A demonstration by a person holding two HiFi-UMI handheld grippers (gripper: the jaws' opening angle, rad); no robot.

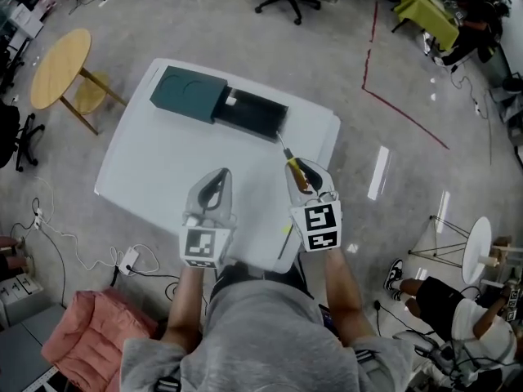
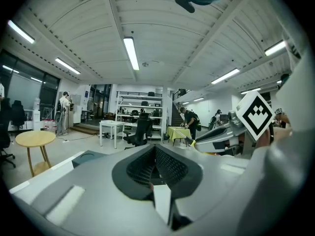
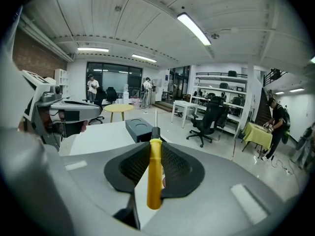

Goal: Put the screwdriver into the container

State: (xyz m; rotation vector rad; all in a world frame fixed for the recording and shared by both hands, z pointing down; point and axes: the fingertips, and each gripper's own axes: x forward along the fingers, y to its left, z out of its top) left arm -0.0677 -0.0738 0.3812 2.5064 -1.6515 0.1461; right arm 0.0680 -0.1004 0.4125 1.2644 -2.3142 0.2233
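A dark green container (image 1: pixel 188 94) with a black open section (image 1: pixel 253 114) lies at the far side of the white table (image 1: pixel 155 166). My right gripper (image 1: pixel 301 170) is shut on a yellow-handled screwdriver (image 1: pixel 292 166) whose metal shaft points toward the black section. In the right gripper view the screwdriver (image 3: pixel 155 171) stands clamped between the pads, its tip aimed just right of the container (image 3: pixel 139 129). To its left, my left gripper (image 1: pixel 219 178) hovers over the table with jaws together and nothing in them. In the left gripper view the jaws meet, and the container (image 2: pixel 91 157) shows at left.
A round wooden side table (image 1: pixel 59 68) stands left of the white table. Cables and a power strip (image 1: pixel 131 260) lie on the floor near the front-left corner, beside a pink bundle (image 1: pixel 90 333). A red tape line (image 1: pixel 392 109) crosses the floor at right.
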